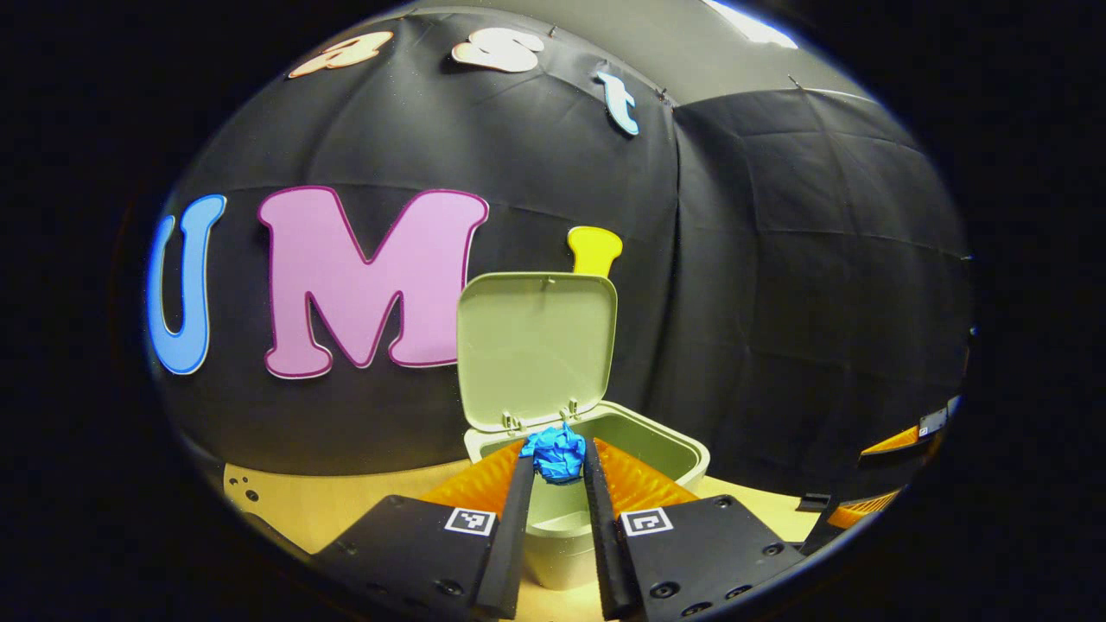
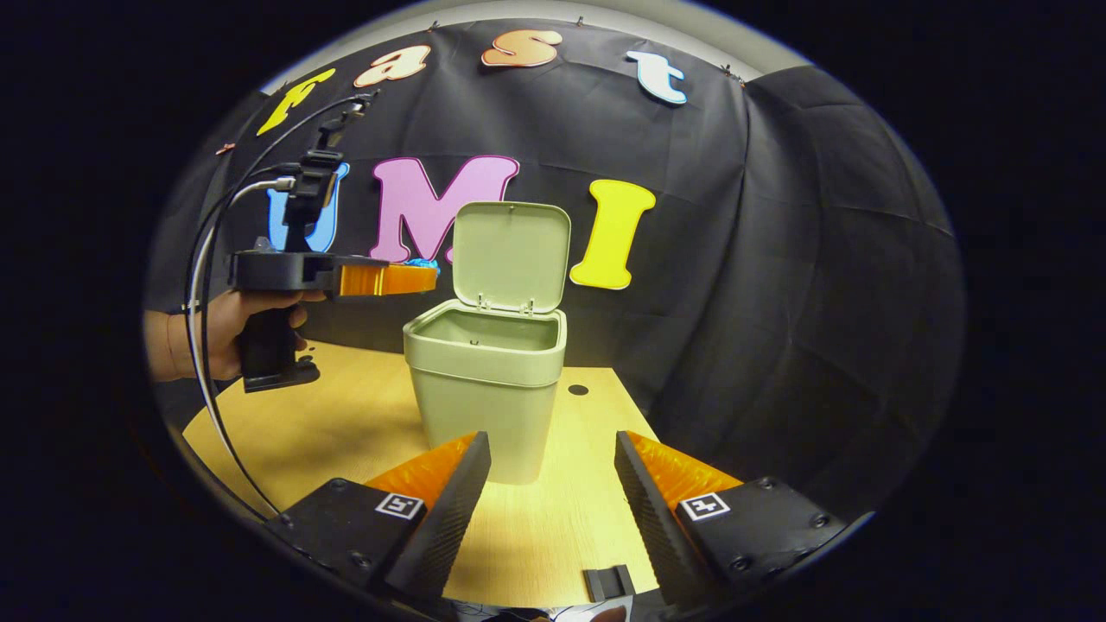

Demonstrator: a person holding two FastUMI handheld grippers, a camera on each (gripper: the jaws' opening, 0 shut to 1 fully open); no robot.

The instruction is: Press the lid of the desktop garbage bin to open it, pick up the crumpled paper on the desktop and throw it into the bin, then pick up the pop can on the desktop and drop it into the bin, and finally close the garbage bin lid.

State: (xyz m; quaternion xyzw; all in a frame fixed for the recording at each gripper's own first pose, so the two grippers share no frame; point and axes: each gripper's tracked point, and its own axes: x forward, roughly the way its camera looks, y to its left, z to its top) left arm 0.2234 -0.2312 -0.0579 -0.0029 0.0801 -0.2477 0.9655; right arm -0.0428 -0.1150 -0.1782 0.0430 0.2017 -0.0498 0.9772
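Two grippers are in play. At the bottom centre of the left gripper view, the left gripper (image 1: pixel 558 458) has both fingers pressed on one blue paper ball (image 1: pixel 559 453), pinching it between the tips. The ball hangs above the near rim of the one green bin (image 1: pixel 683 449), just in front of the hinges. One lid (image 1: pixel 536 345) stands upright behind the bin's mouth, in the middle of the frame, so the bin is open. A sliver of the right gripper (image 1: pixel 899 471) appears at the right edge of that view, low down.

In the right gripper view, the right gripper (image 2: pixel 553 484) fills the bottom of the frame with its fingers spread wide apart and nothing between them. Between and beyond them the bin (image 2: pixel 488 380) stands on the wooden table (image 2: pixel 328 423), centre of the frame, with its lid (image 2: pixel 511 255) raised. At the left of the frame one hand (image 2: pixel 229 337) grips the handle of the left gripper (image 2: pixel 423 275), which is level with the lid's lower half and points toward the bin. A speck of the blue paper ball (image 2: pixel 423 263) shows at its tips, left of the lid and higher than the bin's rim. Cables (image 2: pixel 203 345) loop down from that gripper along the left edge. One dark round hole (image 2: pixel 578 390) marks the table just right of the bin.
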